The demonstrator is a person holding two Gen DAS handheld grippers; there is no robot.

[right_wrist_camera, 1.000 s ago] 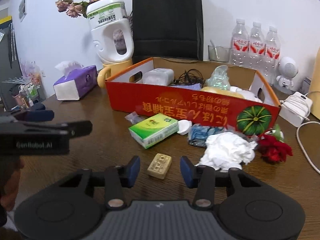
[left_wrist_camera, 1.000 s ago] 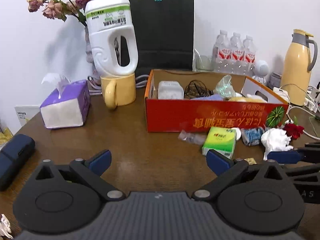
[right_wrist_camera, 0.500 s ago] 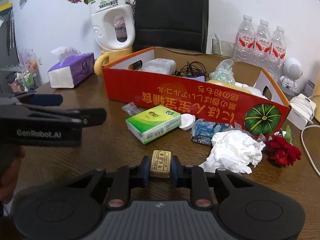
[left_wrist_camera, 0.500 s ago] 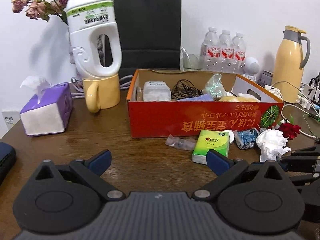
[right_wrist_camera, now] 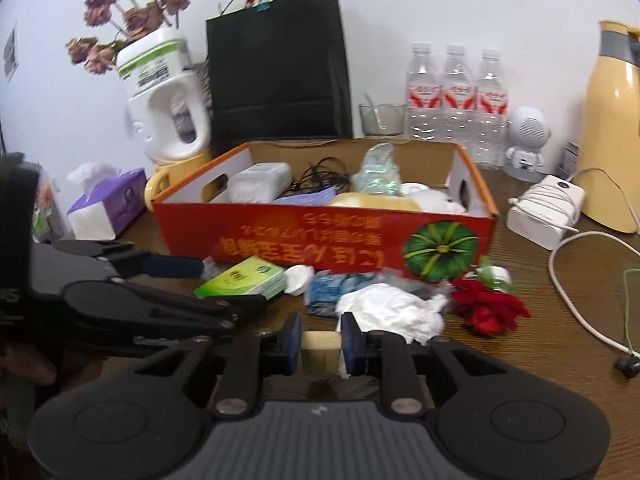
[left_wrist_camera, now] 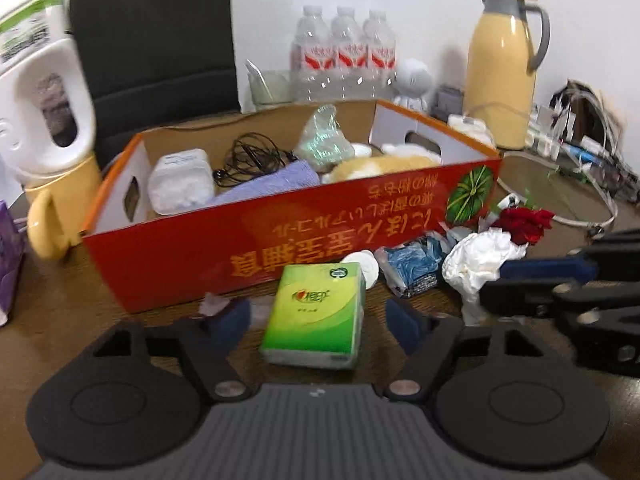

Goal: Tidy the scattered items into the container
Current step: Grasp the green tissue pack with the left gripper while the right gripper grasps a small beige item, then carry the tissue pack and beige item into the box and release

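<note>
gripping tan block (right_wrist_camera: 320,350) in right gripper (right_wrist_camera: 320,344), green tissue pack (left_wrist_camera: 316,314) nearby

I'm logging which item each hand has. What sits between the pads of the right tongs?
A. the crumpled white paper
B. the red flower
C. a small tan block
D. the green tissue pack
C: the right tongs are clamped on the small tan block, while the green tissue pack lies on the table by the left tongs.

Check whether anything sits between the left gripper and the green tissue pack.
Nothing visible does. The green tissue pack lies on the table between the fingers of the left gripper, whose jaws have just been closing, not yet touching it.
</note>
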